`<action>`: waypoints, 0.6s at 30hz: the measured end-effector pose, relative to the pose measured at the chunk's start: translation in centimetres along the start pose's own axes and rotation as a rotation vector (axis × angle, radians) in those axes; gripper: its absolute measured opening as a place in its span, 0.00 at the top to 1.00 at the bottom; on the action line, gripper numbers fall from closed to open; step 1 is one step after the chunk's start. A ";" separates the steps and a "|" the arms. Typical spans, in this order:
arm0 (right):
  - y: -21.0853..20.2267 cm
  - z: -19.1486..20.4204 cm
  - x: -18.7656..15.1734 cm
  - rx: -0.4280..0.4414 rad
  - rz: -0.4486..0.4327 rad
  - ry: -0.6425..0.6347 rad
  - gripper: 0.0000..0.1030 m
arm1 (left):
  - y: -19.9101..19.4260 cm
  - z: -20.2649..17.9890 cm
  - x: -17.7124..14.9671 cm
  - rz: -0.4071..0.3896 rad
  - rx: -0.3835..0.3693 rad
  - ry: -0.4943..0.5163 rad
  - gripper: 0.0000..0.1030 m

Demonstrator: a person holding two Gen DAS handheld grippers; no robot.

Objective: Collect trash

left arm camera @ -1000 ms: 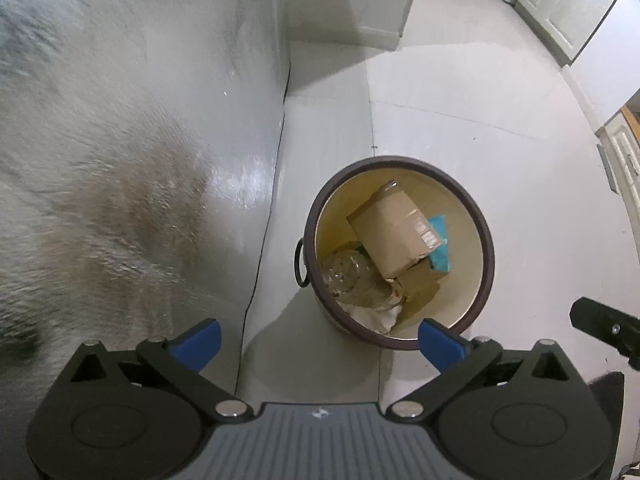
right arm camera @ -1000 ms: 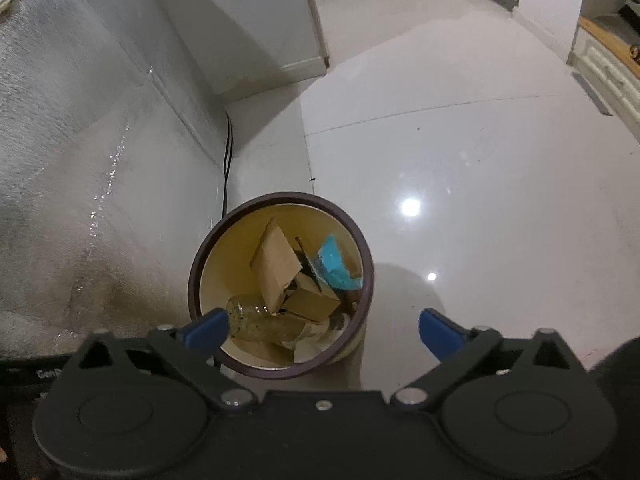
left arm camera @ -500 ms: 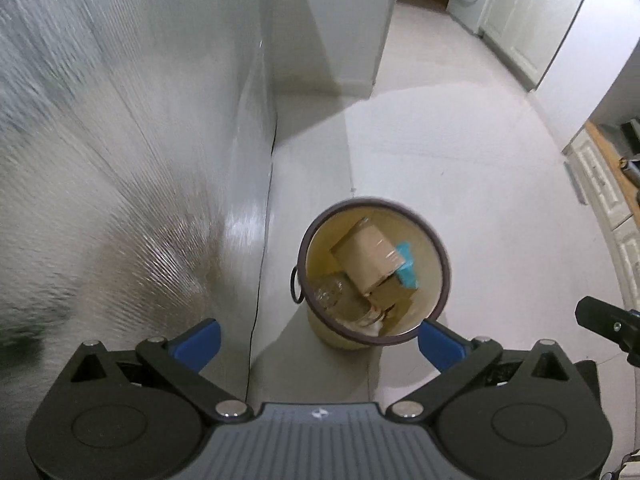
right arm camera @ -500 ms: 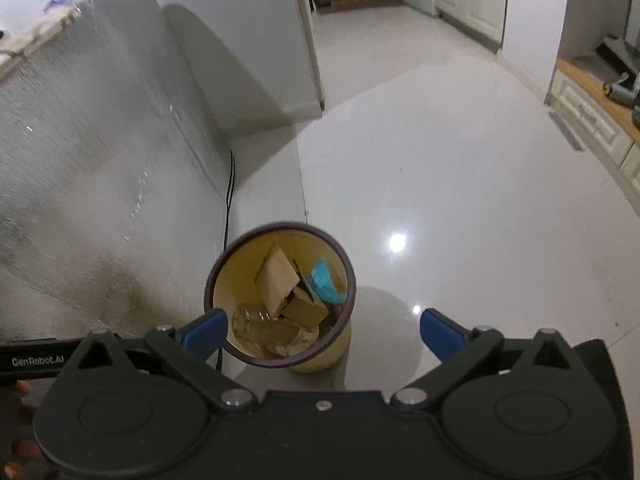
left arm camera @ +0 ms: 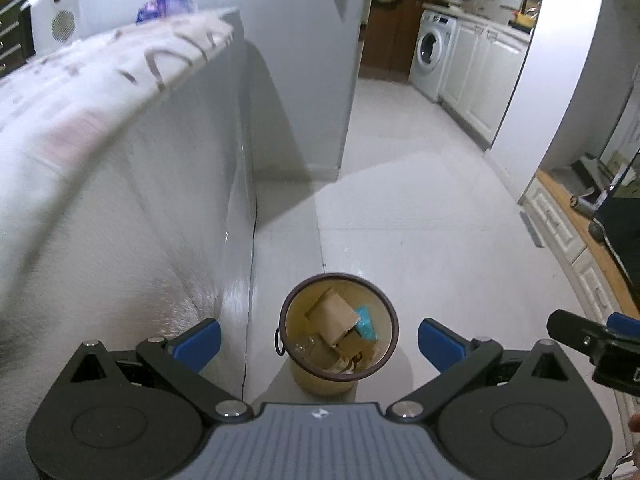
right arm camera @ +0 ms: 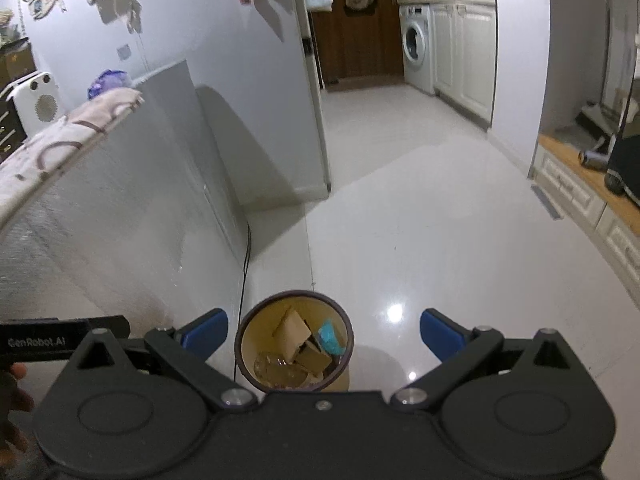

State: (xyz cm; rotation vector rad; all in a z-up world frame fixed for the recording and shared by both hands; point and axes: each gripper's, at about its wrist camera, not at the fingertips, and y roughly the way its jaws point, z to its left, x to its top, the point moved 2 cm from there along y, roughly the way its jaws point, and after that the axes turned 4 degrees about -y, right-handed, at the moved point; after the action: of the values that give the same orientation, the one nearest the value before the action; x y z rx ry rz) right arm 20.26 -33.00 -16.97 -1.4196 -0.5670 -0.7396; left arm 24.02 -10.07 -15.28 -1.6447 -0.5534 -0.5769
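A tan trash bin with a dark brown rim (left arm camera: 390,322) (right arm camera: 240,350) stands on the white floor far below both grippers. Inside lie a cardboard box (left arm camera: 332,314) (right arm camera: 291,334), a blue wrapper (left arm camera: 366,324) (right arm camera: 331,337) and a clear bottle (left arm camera: 308,350) (right arm camera: 276,366). My left gripper (left arm camera: 319,340) is open and empty, high above the bin. My right gripper (right arm camera: 323,334) is open and empty too, with the bin seen between its blue fingertips (right arm camera: 438,334). The right gripper's body (left arm camera: 592,344) shows at the lower right of the left wrist view.
A tall grey cabinet side (left arm camera: 192,200) (right arm camera: 132,208) with a patterned cloth (left arm camera: 100,92) on top rises at the left, a black cable (right arm camera: 246,256) beside it. A washing machine (left arm camera: 430,54) and white cupboards (right arm camera: 464,52) stand far back. A hand (right arm camera: 14,396) shows at the left edge.
Both grippers have risen and tilted up, so the bin looks smaller and lower in each view and the room beyond has come into sight. Both stay open.
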 end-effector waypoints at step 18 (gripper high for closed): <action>-13.0 3.6 0.2 0.021 -0.146 -0.052 0.00 | -14.2 2.4 -1.6 -0.167 0.013 0.014 0.00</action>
State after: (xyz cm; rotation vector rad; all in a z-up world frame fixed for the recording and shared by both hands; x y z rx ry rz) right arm 10.97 -29.38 -7.87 -1.3917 -0.7227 -0.8125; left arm 13.81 -5.81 -5.95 -1.5907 -0.6871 -0.7049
